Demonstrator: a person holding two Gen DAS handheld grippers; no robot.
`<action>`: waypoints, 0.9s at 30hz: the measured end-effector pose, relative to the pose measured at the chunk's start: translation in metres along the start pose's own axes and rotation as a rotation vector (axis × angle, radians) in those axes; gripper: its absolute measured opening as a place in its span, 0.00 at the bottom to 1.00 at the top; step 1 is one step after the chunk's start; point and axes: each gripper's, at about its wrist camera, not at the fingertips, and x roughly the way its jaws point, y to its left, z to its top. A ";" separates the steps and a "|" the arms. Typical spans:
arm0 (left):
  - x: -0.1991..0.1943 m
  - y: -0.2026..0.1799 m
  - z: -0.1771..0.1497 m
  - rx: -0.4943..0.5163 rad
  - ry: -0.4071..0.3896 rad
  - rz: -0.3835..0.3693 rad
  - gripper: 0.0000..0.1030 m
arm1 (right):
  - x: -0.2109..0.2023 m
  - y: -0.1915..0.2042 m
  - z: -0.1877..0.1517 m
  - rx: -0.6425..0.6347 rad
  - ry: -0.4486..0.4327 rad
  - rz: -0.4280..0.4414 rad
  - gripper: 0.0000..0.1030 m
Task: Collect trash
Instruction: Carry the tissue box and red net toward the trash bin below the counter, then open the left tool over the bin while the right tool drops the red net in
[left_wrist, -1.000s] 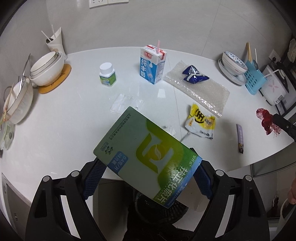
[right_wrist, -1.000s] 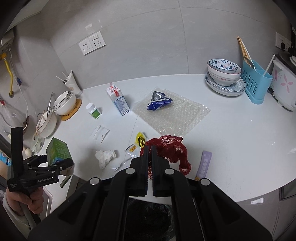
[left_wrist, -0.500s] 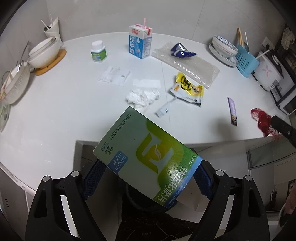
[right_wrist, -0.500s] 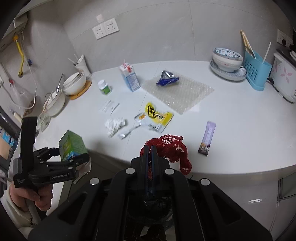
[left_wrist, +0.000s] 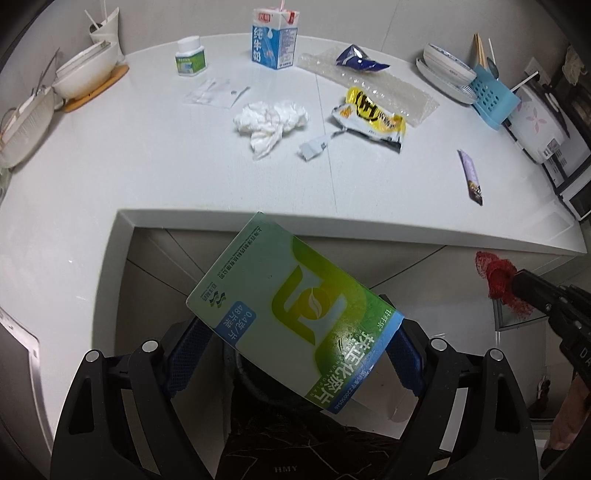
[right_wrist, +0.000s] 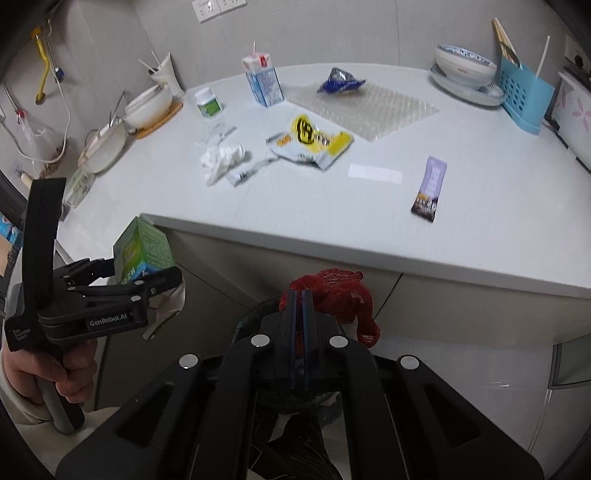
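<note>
My left gripper (left_wrist: 295, 339) is shut on a green and blue carton (left_wrist: 291, 314), held tilted below the counter's front edge and above a dark bin (left_wrist: 280, 417). The same carton (right_wrist: 142, 251) shows at the left of the right wrist view, in the gripper a hand holds. My right gripper (right_wrist: 300, 299) is shut on a red mesh net (right_wrist: 340, 295), also off the counter and over the bin (right_wrist: 291, 402). On the white counter (left_wrist: 147, 177) lie a crumpled tissue (left_wrist: 271, 120), a yellow snack wrapper (left_wrist: 373, 116), a purple sachet (left_wrist: 471, 181) and a blue wrapper (left_wrist: 358, 61).
A milk carton (left_wrist: 275, 42) and a small green-labelled bottle (left_wrist: 190, 57) stand at the back. Bowls (left_wrist: 85, 72) sit at the left, a plate stack (left_wrist: 448, 72) and blue utensil caddy (left_wrist: 493, 98) at the right. Bubble wrap (left_wrist: 384, 86) lies under the blue wrapper.
Both grippers have drawn back off the counter and sunk below its front edge, still holding the carton and the red net. The counter items have not moved.
</note>
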 end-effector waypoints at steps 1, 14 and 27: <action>0.005 0.000 -0.003 -0.002 0.000 0.000 0.81 | 0.005 -0.002 -0.004 0.003 0.009 -0.002 0.02; 0.071 0.006 -0.035 0.013 0.045 0.020 0.81 | 0.066 -0.019 -0.038 0.018 0.114 -0.025 0.02; 0.117 0.002 -0.055 0.068 0.114 0.014 0.81 | 0.088 -0.028 -0.046 0.040 0.150 -0.037 0.02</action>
